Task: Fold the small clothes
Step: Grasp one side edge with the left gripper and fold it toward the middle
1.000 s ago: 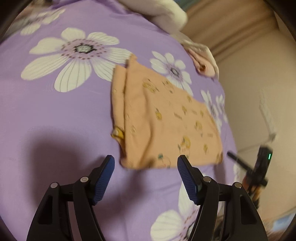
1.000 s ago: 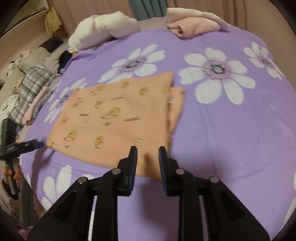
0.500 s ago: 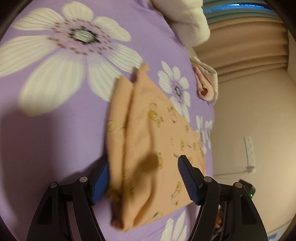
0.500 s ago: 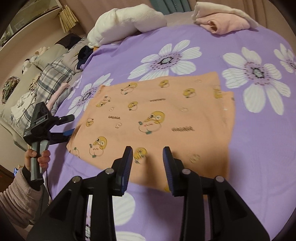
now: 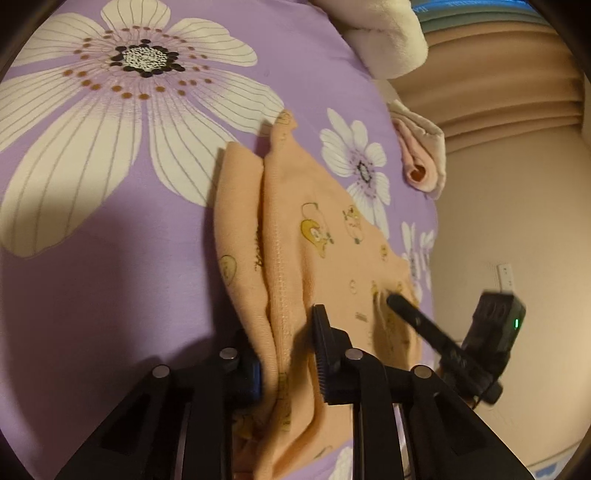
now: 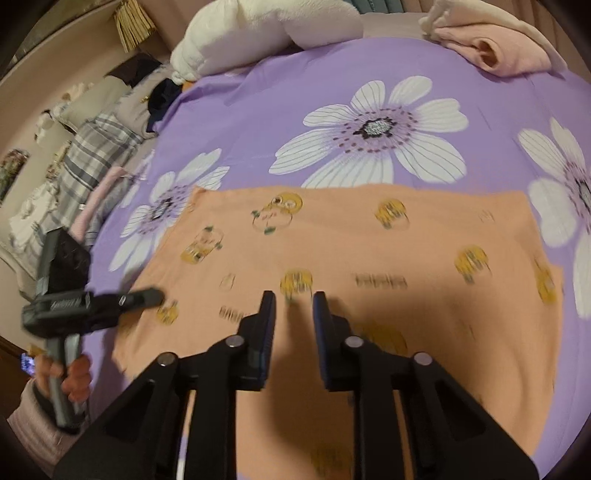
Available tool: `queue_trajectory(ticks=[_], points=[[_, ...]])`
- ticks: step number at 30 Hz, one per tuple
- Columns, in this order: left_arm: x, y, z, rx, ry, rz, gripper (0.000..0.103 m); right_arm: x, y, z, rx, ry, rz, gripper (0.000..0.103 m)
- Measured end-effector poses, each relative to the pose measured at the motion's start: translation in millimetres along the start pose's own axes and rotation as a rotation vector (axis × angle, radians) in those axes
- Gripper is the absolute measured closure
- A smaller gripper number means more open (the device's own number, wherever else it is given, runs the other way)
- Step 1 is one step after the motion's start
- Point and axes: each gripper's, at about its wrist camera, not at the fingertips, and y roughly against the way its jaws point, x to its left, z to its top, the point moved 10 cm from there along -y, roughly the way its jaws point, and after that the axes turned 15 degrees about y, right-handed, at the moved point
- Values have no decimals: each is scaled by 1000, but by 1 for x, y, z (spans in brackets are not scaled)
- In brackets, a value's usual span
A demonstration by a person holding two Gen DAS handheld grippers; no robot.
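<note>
A small orange garment with yellow cartoon prints (image 6: 369, 258) lies flat on the purple flowered bedsheet (image 6: 295, 96). In the left wrist view its near end (image 5: 314, 240) is bunched up between the fingers of my left gripper (image 5: 286, 354), which is shut on it. My right gripper (image 6: 293, 317) hovers low over the middle of the garment with its fingers a narrow gap apart and nothing between them. The left gripper also shows in the right wrist view (image 6: 147, 297) at the garment's left end, and the right gripper tip shows in the left wrist view (image 5: 397, 301).
A rolled pink garment (image 6: 498, 55) and a white plush pillow (image 6: 266, 33) lie at the far edge of the bed. Plaid and grey clothes (image 6: 96, 147) are piled at the left side. A beige wall (image 5: 517, 203) stands past the bed edge.
My left gripper has moved onto the garment's end and closed on it, bunching the fabric. My right gripper has moved forward over the garment's middle, its gap a little narrower.
</note>
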Motion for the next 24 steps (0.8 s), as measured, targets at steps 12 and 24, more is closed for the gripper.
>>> queue_trajectory(ticks=[12,24], points=[[-16,2,-3,-26,-90,75,89,15,5,-10,57,77,-55,94],[-42,3,-5,-62,-138,127,92,54,12,-82,121,111,25,97]])
